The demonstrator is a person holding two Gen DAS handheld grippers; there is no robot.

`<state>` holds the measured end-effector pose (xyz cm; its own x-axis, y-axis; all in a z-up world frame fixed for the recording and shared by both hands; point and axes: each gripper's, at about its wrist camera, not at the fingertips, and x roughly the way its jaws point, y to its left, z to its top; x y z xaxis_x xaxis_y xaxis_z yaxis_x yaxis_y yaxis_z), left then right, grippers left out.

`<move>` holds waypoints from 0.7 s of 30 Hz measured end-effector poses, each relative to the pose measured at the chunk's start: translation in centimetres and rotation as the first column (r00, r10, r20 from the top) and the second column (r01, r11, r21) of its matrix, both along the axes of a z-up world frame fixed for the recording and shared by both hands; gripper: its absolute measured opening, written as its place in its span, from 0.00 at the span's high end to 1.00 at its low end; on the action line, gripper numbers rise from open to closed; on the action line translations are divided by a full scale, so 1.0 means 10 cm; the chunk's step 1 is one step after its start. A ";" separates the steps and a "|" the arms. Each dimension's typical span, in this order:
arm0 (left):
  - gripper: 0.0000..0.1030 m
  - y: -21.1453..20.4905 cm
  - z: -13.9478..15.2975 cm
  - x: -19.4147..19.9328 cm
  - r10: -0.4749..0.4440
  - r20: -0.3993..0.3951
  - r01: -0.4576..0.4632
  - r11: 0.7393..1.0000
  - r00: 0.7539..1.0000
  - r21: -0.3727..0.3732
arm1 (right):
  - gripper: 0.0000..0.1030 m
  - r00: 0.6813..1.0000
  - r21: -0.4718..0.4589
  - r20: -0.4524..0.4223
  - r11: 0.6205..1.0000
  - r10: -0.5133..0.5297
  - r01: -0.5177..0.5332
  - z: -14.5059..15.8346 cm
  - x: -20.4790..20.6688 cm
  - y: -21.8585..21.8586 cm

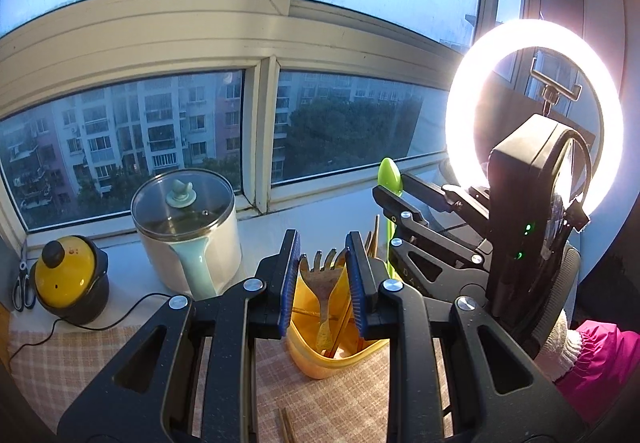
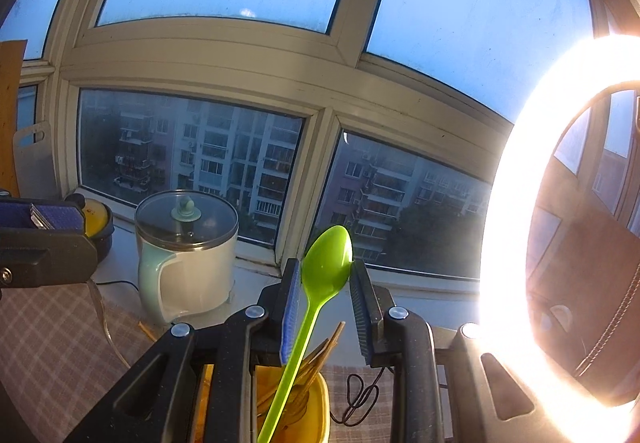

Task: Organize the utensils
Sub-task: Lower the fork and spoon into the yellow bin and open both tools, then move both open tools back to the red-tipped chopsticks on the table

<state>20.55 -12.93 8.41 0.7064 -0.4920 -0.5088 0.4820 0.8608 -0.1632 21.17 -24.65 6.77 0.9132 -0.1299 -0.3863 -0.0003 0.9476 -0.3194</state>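
From the left wrist view, the left gripper (image 1: 323, 275) hangs at centre frame with its blue pads part-open; I cannot tell whether they pinch anything. Just behind them a wooden fork (image 1: 325, 283) stands tines-up in the yellow holder (image 1: 320, 359) on the checked cloth (image 1: 72, 359). A white pot (image 1: 188, 227) sits left.

From the right wrist view, the right gripper (image 2: 325, 307) has the green spoon (image 2: 320, 283) between its pads, bowl up, stem slanting into the holder at bottom centre; whether it is pinched I cannot tell. The ring light (image 2: 516, 227) crowds the right edge.
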 end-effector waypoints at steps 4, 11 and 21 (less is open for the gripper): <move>0.78 0.01 -0.05 0.03 -0.002 -0.019 0.002 1.000 1.000 -0.001 | 0.77 1.000 -0.008 -0.012 1.000 0.006 -0.006 -0.05 0.02 -0.01; 0.78 0.02 -0.12 0.05 -0.017 -0.053 0.017 1.000 0.998 0.001 | 0.75 0.997 0.016 -0.077 1.000 0.024 -0.023 -0.13 0.01 -0.04; 0.60 0.20 -0.13 -0.03 0.021 -0.053 -0.022 1.000 0.998 -0.019 | 0.39 0.995 0.048 -0.100 0.999 0.030 -0.026 -0.15 -0.24 -0.13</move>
<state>20.21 -10.95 7.12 0.6895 -0.4871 -0.5360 0.4539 0.8673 -0.2044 18.81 -25.93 5.30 0.8725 -0.0846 -0.4813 -0.0570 0.9606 -0.2721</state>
